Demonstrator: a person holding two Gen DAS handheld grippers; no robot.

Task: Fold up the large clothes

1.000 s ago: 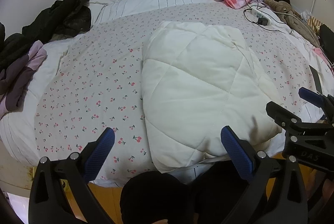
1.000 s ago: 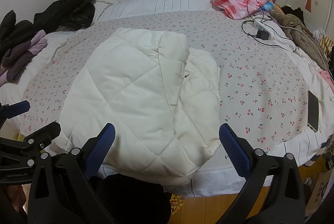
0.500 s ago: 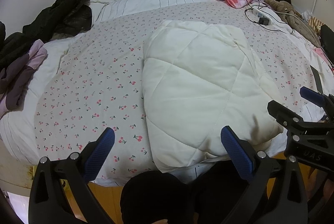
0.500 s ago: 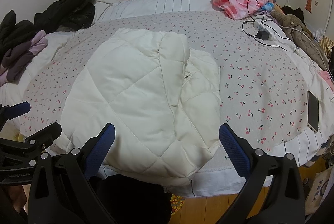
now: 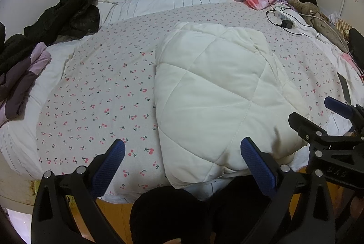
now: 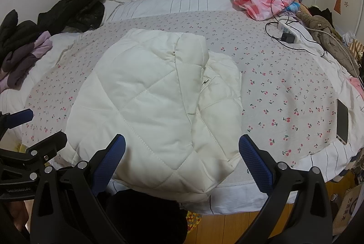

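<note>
Almost nothing changes across the last second: compared with the frames 1 s and 0.5 s earlier, the white quilted garment (image 5: 216, 93) keeps the same folded outline and the same spot on the cherry-print bedspread (image 5: 95, 93), and only a very slight drift of both wrist views shows. That stillness suggests the current fold is finished and the person is pausing over the result, or sizing up 1 more fold. In the left wrist view the garment fills the centre and right of the frame, its near edge hanging toward the lower middle at the bed's front edge; in the right wrist view it sits centre-left, with a narrower layer (image 6: 218, 89) folded over on its right side and a rounded near corner at the lower middle. The left gripper (image 5: 182, 166) is spread wide with nothing between its blue pads, hovering short of the near edge; the right gripper (image 6: 182, 164) is likewise spread and empty, and neither touches the fabric. A phone (image 6: 342, 121) lies at the right edge of the right wrist view, well apart from the garment, and dark clothes (image 5: 68, 14) are heaped in the upper left of the left wrist view.
</note>
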